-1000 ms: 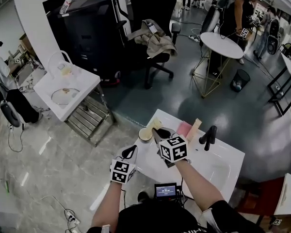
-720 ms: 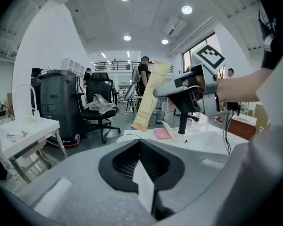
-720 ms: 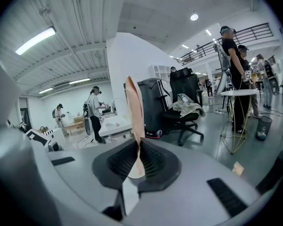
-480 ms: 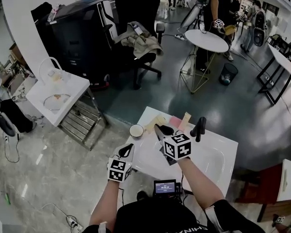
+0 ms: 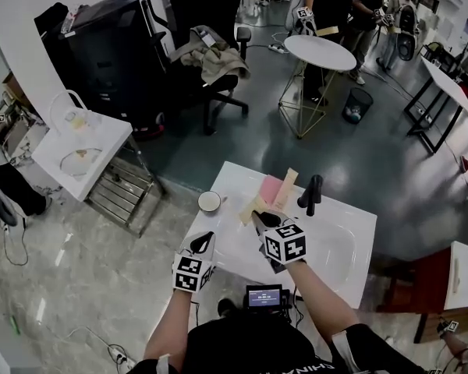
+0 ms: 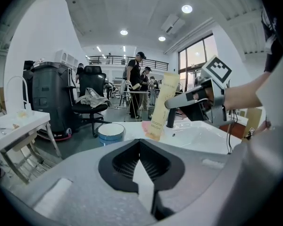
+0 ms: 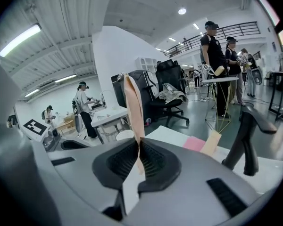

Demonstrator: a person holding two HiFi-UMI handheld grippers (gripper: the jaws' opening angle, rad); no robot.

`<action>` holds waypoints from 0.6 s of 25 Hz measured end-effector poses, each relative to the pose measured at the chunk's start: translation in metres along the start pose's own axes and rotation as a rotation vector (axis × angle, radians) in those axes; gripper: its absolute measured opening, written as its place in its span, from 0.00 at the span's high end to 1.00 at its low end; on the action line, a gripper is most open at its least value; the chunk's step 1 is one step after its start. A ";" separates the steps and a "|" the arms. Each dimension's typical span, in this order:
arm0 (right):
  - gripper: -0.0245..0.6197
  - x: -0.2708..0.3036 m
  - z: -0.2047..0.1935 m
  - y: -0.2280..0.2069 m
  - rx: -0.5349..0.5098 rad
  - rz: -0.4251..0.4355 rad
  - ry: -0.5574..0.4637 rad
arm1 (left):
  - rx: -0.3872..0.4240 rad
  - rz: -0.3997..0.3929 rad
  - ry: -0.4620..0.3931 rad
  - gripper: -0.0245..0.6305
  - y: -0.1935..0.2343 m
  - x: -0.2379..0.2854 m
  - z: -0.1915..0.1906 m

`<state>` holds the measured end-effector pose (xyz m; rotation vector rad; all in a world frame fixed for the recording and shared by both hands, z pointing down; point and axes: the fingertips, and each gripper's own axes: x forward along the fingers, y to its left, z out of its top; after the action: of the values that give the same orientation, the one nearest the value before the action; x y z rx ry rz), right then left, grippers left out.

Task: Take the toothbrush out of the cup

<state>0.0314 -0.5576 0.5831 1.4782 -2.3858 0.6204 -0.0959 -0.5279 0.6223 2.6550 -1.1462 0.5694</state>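
The toothbrush, in a flat beige pack (image 7: 133,108), stands up from my right gripper (image 7: 138,147), which is shut on its lower end. In the head view the toothbrush pack (image 5: 252,208) hangs over the white sink counter (image 5: 351,223), to the right of the white cup (image 5: 209,201) and clear of it. My right gripper (image 5: 259,215) is just behind the pack. My left gripper (image 5: 205,241) hovers at the counter's near left edge, shut with nothing in it. The left gripper view shows the cup (image 6: 111,132) ahead of my left gripper (image 6: 140,144) and the printed pack (image 6: 161,106) further right.
A black faucet (image 5: 311,194) rises at the counter's back, with a second beige box (image 5: 285,184) and a pink item (image 5: 270,189) beside it. The basin (image 5: 327,252) lies right of my arms. A second white sink stand (image 5: 78,150) is on the floor to the left. People, a chair and a round table stand beyond.
My right gripper has carried the toothbrush pack from over the cup to the right, toward the faucet. The left gripper has shifted slightly along the counter's edge.
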 end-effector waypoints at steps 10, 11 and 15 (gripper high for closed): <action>0.93 0.008 -0.018 0.015 -0.019 0.030 0.032 | -0.010 0.021 0.002 0.95 0.001 -0.004 -0.007; 0.93 0.009 -0.017 0.016 -0.022 0.033 0.032 | -0.012 0.026 0.001 0.95 0.002 -0.005 -0.006; 0.93 0.013 -0.015 0.018 -0.033 0.042 0.037 | -0.024 0.040 -0.008 0.95 0.005 -0.006 -0.005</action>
<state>0.0094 -0.5528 0.5980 1.3935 -2.3928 0.6093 -0.1049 -0.5253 0.6244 2.6224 -1.2036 0.5490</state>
